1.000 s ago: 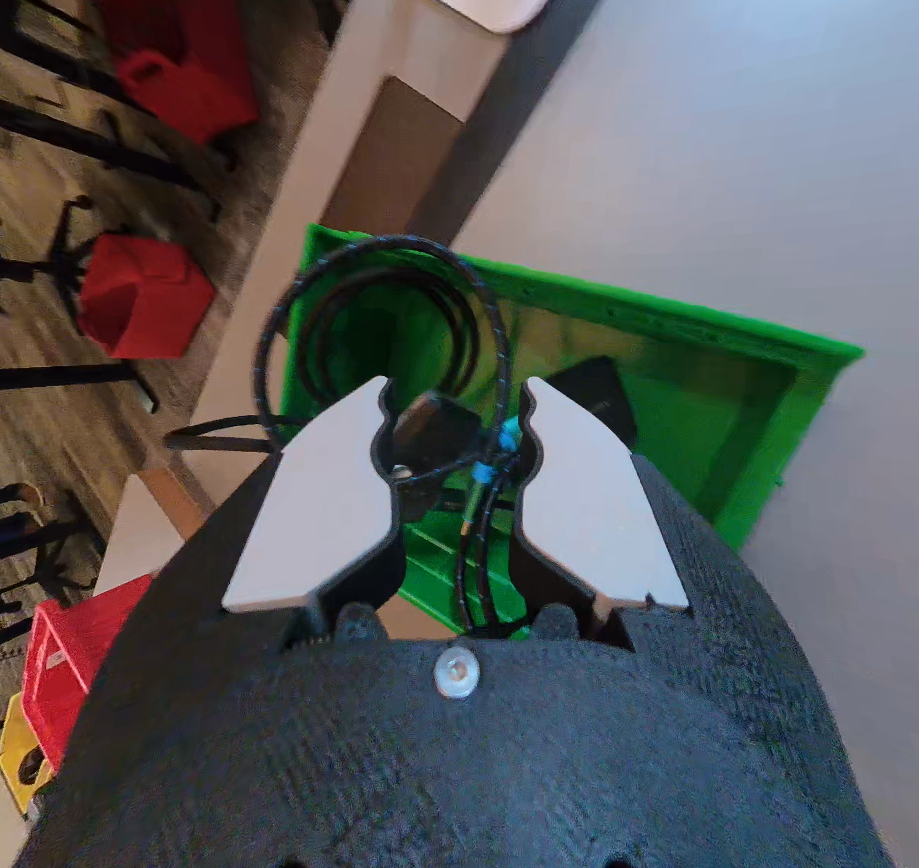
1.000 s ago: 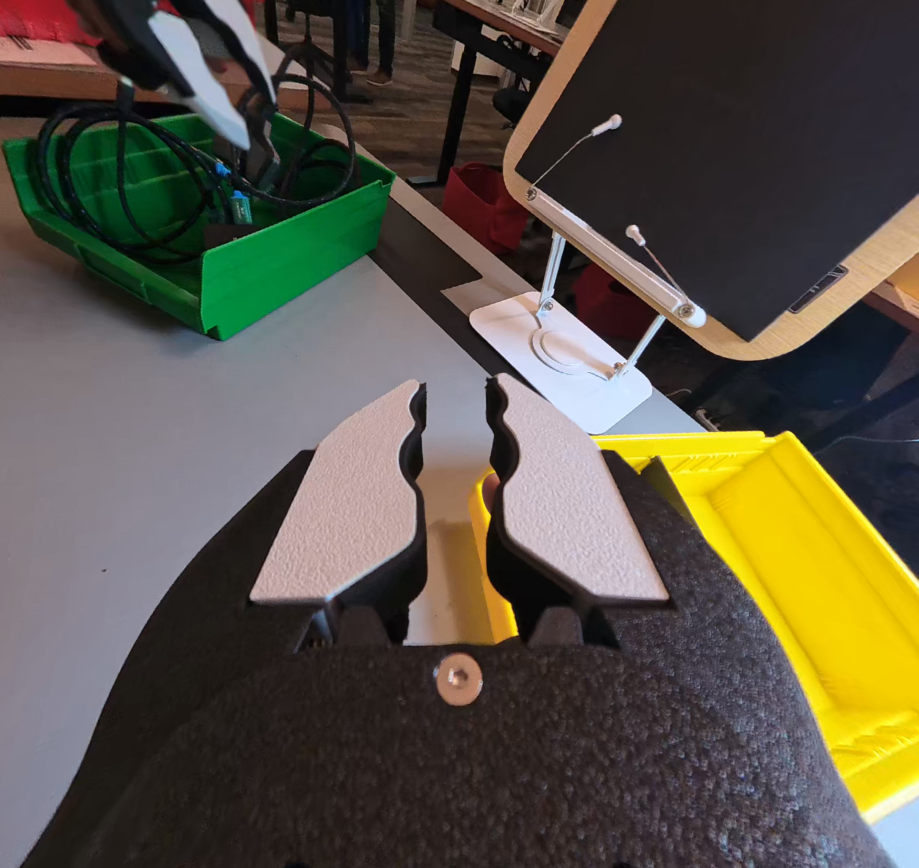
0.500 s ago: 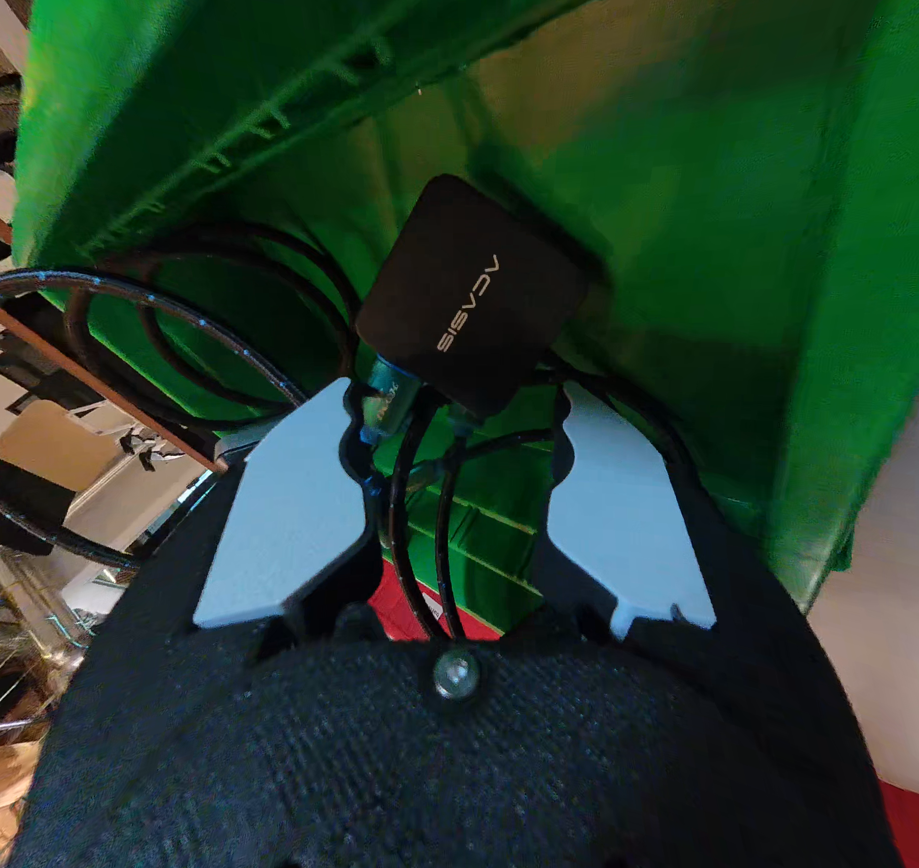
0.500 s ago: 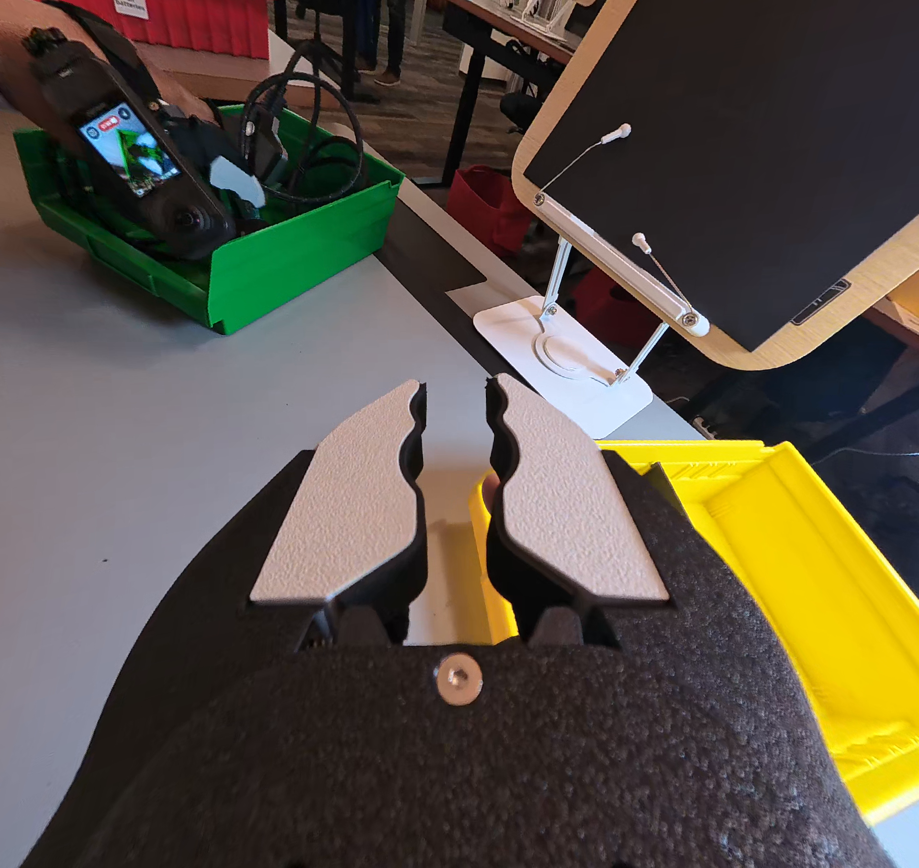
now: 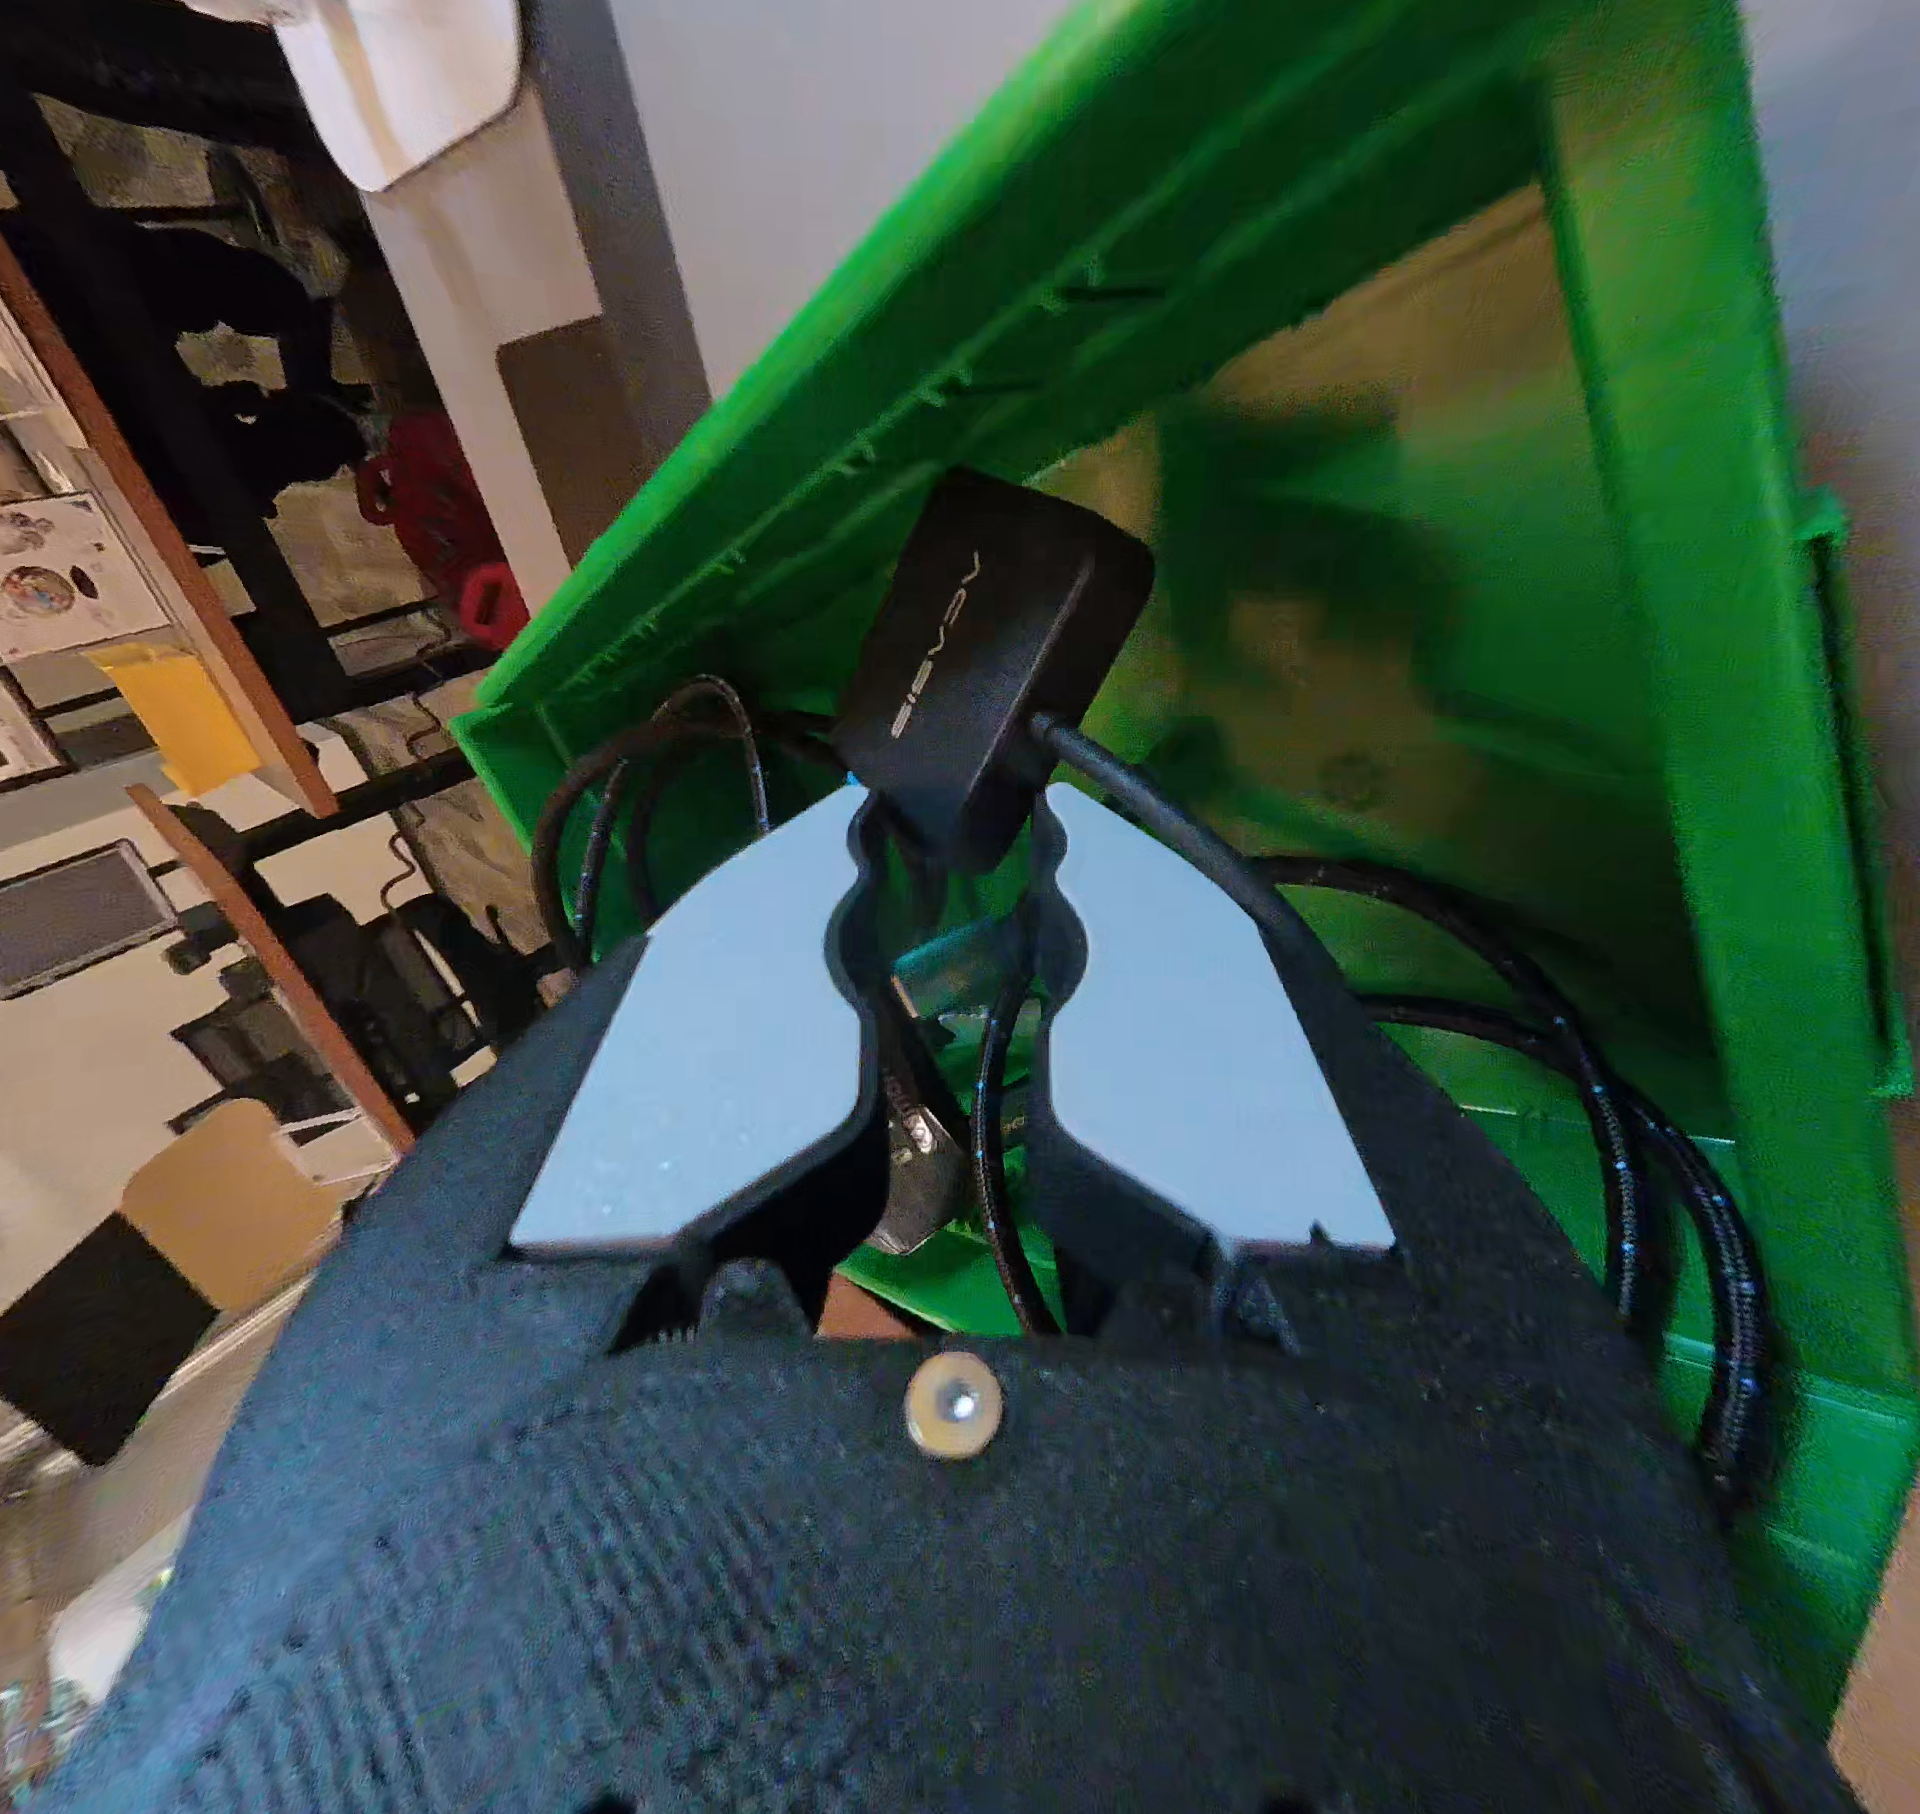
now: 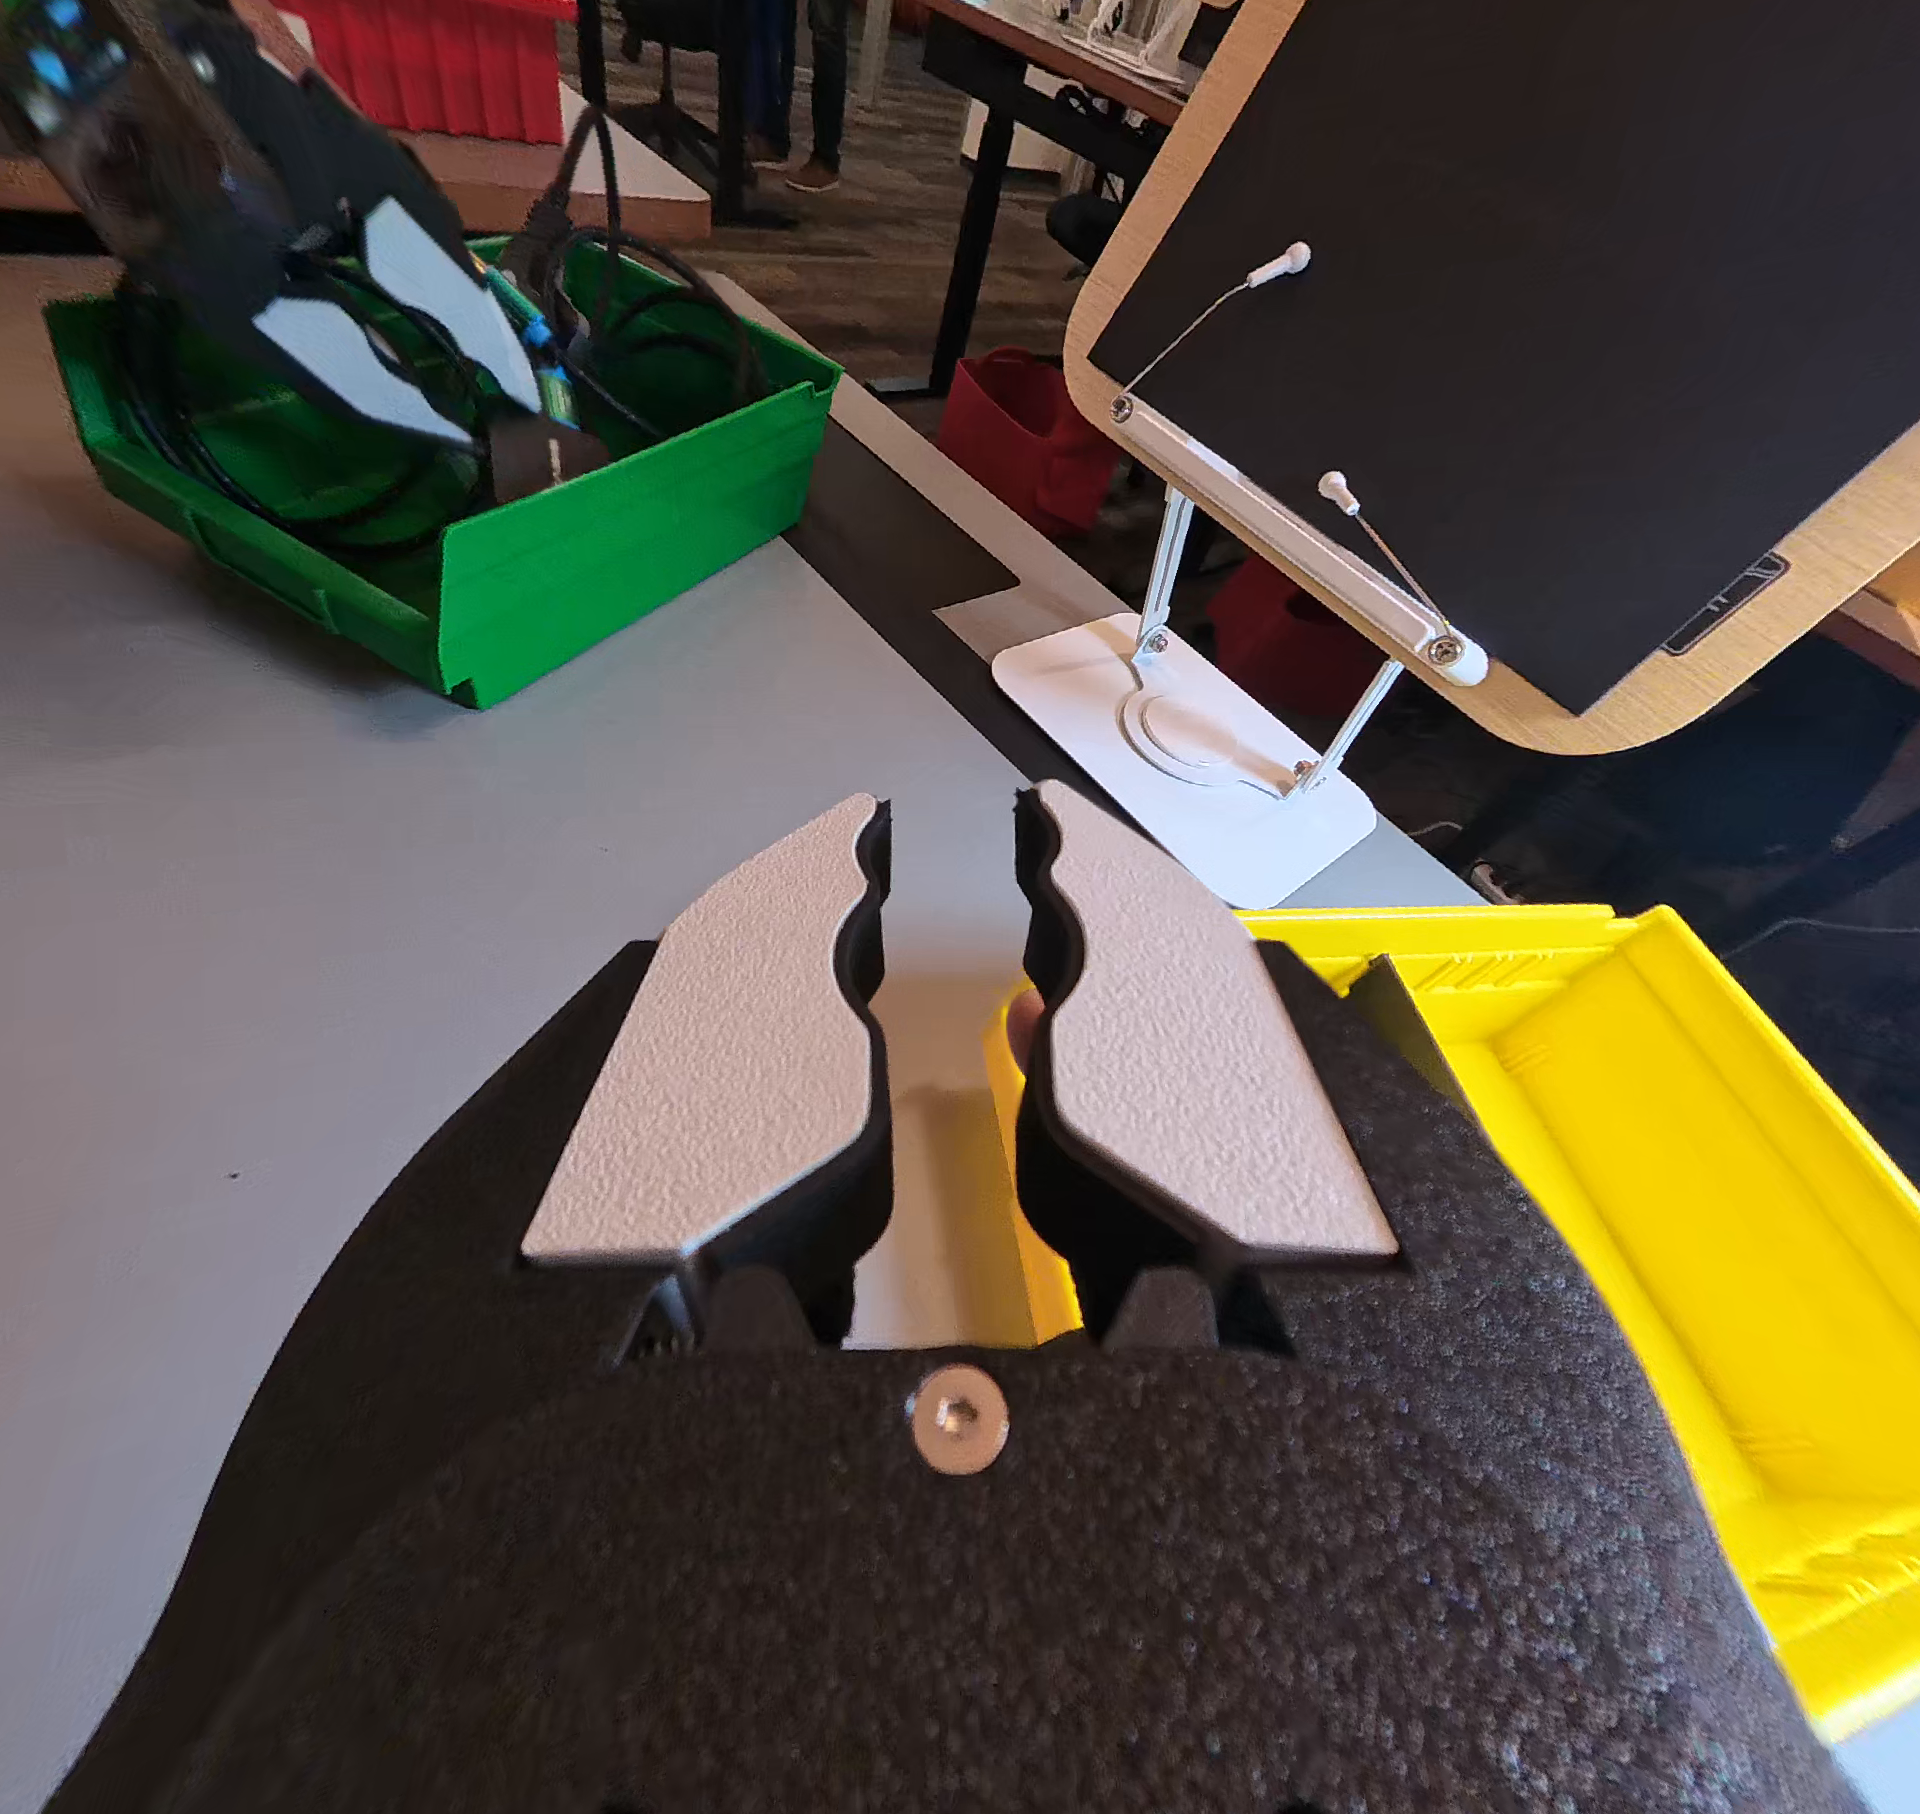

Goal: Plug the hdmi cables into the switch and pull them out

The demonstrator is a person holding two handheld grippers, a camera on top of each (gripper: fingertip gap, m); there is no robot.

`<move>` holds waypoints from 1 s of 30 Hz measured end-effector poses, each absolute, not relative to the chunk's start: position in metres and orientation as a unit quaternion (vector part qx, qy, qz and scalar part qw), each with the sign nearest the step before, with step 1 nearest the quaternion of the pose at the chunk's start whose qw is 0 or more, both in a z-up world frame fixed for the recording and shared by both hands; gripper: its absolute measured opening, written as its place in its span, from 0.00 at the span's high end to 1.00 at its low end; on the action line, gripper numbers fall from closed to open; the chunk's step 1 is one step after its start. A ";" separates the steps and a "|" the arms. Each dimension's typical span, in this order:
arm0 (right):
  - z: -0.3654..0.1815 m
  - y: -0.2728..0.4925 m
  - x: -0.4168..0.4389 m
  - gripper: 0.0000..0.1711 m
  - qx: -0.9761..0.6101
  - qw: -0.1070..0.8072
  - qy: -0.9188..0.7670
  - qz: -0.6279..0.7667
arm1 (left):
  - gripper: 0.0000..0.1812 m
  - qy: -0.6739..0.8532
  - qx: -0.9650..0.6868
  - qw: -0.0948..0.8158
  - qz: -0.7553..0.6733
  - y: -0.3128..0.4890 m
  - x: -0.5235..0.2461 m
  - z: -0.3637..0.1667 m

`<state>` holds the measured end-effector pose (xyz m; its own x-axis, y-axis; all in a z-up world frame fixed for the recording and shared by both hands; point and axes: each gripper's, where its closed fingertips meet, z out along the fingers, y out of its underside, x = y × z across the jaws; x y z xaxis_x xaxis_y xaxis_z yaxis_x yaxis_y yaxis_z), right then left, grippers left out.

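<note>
The black switch hangs in the green bin, with a cable leaving its side. My left gripper is shut on the switch's near end. Black braided HDMI cables coil in the bin, and a loose plug lies between my fingers. The right wrist view shows the left gripper tilted down over the green bin, the switch at its tips and cables looped behind. My right gripper is slightly open and empty, low over the grey table.
A yellow bin sits right beside my right gripper. A black board on a white stand leans over the table's far right edge. A red bin stands behind the green one. Desks and chairs stand beyond the table. About 35 centimetres separates my left fingertips from my right.
My left gripper went down into the green bin, closed from open onto the switch's end and now holds it tilted. The right gripper has stayed in place.
</note>
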<state>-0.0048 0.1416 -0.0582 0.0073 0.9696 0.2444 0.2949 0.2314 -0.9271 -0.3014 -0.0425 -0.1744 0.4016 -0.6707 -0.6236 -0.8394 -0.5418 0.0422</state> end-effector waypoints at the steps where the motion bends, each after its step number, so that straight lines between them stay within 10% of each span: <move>1: -0.058 0.141 -0.005 0.87 -0.514 0.487 -0.614 0.348 | 0.86 0.446 -0.831 0.166 0.289 -0.042 -0.296 -0.163; 17: -0.048 0.128 -0.006 0.87 -0.496 0.495 -0.616 0.360 | 0.91 0.194 -0.717 0.666 0.069 -0.040 -0.236 0.087; 30: 0.004 0.124 0.017 0.68 -0.424 0.568 -0.571 0.414 | 0.92 0.311 -0.532 0.745 -0.255 -0.016 -0.050 0.067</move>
